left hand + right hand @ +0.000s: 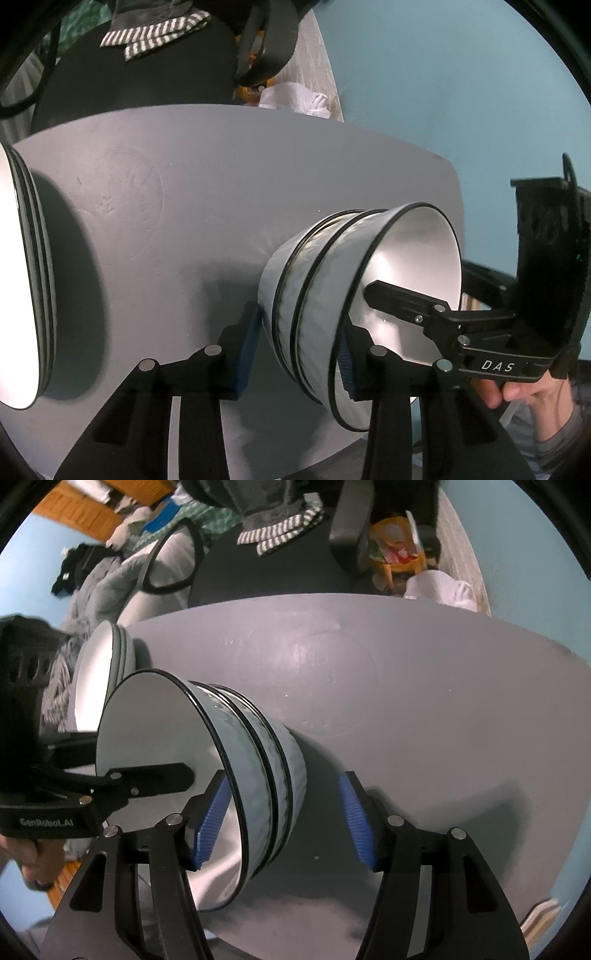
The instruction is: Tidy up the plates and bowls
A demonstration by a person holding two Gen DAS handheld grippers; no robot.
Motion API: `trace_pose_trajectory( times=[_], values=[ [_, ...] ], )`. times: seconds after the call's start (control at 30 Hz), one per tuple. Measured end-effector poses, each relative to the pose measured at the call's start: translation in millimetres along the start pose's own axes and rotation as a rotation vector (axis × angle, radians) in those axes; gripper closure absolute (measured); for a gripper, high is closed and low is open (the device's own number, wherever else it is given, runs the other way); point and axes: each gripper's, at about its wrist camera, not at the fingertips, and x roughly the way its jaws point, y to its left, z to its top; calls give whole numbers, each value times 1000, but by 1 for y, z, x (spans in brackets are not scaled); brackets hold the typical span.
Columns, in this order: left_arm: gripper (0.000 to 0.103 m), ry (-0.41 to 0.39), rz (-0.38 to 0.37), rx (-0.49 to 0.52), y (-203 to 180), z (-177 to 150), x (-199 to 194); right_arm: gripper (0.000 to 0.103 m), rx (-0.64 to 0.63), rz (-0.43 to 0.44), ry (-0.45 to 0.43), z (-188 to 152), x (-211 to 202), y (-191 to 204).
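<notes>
Grey round worktop (pixel 406 686) against blue floor, chair (pixel 266 568) behind; stacked bowls (pixel 314 295) between left gripper (pixel 299 354) jaws; right gripper (pixel 284 819) jaws spread astride rim

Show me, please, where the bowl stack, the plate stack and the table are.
bowl stack (pixel 317 321): left wrist view, outer ribbed wall.
plate stack (pixel 120 653): right wrist view, stacked rims.
table (pixel 406 701): right wrist view, bare grey top.

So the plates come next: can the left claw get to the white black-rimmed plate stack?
Probably yes: bare grey tabletop lies between the plate stack and left claw, which straddles the bowl stack.
</notes>
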Motion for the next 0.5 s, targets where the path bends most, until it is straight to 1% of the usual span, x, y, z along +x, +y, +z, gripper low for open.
trace_pose_trajectory(
  times=[0.1,0.17,0.2,0.23,0.3,0.4,0.5],
  values=[
    [65,10,-24,-39,5,-1,1,43,65,36,11,-2,3,-4],
    [65,9,-27,-50,5,-3,1,44,111,58,35,-2,5,-7],
    [66,7,-24,-50,5,-4,0,51,162,88,61,-2,7,-10],
    [67,2,-19,-51,5,-6,-1,56,181,111,69,-2,7,-11],
    [69,-4,-15,-50,5,-8,-3,59,173,107,53,-1,5,-10],
    [71,-9,-13,-47,6,-12,-6,66,147,80,29,-3,0,-7],
    [71,-10,-5,-43,2,-10,-5,74,144,82,21,-3,-3,-10]
  ],
)
